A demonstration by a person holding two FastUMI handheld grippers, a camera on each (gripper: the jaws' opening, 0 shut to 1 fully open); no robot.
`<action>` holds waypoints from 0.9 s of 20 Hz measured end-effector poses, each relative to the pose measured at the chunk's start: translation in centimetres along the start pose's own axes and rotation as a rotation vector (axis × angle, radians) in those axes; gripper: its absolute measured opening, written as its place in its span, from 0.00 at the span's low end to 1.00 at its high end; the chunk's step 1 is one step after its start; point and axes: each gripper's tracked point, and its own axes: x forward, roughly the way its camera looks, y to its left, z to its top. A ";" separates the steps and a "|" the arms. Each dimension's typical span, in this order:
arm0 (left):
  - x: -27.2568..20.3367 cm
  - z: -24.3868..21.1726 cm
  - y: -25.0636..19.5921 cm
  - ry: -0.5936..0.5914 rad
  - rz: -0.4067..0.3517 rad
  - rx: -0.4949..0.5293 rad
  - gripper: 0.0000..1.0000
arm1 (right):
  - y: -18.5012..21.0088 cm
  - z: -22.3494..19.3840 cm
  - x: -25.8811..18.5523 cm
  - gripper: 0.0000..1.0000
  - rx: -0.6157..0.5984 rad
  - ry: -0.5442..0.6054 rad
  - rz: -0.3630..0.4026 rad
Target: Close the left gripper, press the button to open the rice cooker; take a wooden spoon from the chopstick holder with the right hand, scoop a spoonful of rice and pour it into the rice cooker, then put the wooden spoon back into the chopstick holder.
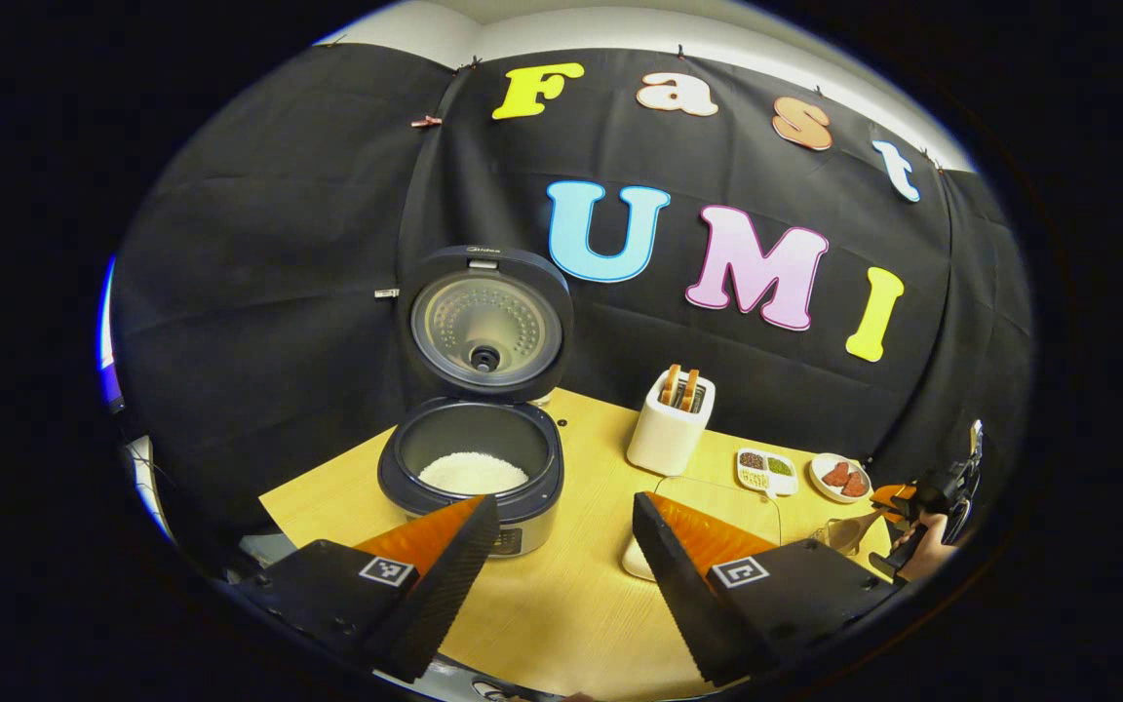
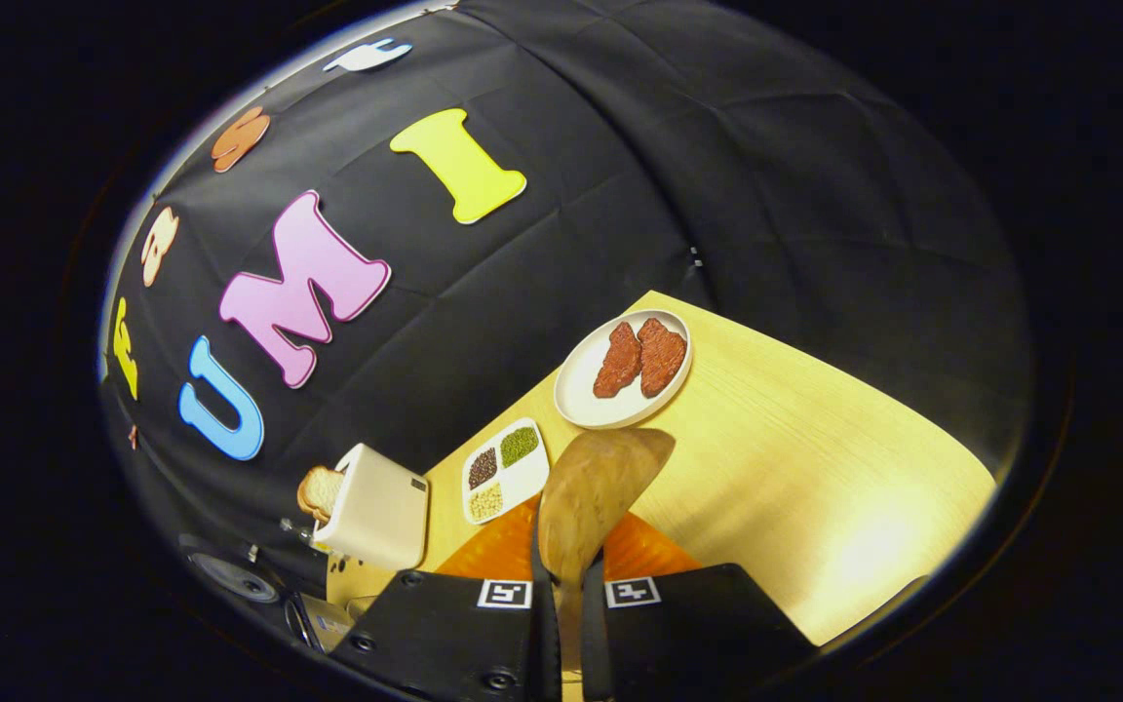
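In the right claw (image 2: 561, 595), shut tight on its handle, the spoon (image 2: 596, 492) points away over the surface (image 2: 795, 468), while the open cooker (image 1: 472, 468) with rice sits far to its left, just past the wide-open, empty left claw (image 1: 561, 565).

My left claw (image 1: 561, 546) gapes wide, fingers apart; my right claw (image 2: 566, 585) is clamped, fingers nearly together.

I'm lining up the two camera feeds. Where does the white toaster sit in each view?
Left gripper view: the toaster stands right of centre on the table, beside the open rice cooker.
Right gripper view: toaster at lower left, tilted.
Shared landmark: the divided dish of beans next to it.
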 end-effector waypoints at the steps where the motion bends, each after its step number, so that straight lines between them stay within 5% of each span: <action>1: -0.1 0.0 0.0 -0.003 0.004 0.000 0.95 | 0.1 0.4 0.0 0.13 -0.009 -0.020 -0.005; 8: 0.0 0.7 0.8 -0.019 0.012 -0.012 0.95 | 0.6 -2.7 -0.5 0.16 -0.209 -0.024 -0.021; 13: -0.3 2.8 1.8 -0.062 -0.004 -0.001 0.95 | 1.2 -3.5 -1.6 0.22 -0.154 -0.003 -0.033; 14: -0.4 3.5 2.1 -0.076 -0.006 0.011 0.95 | 1.0 -3.0 -1.7 0.27 -0.154 -0.025 -0.042; 18: -0.3 8.1 3.6 -0.141 -0.016 0.001 0.95 | -0.1 -1.8 -3.9 0.99 -0.167 -0.058 -0.092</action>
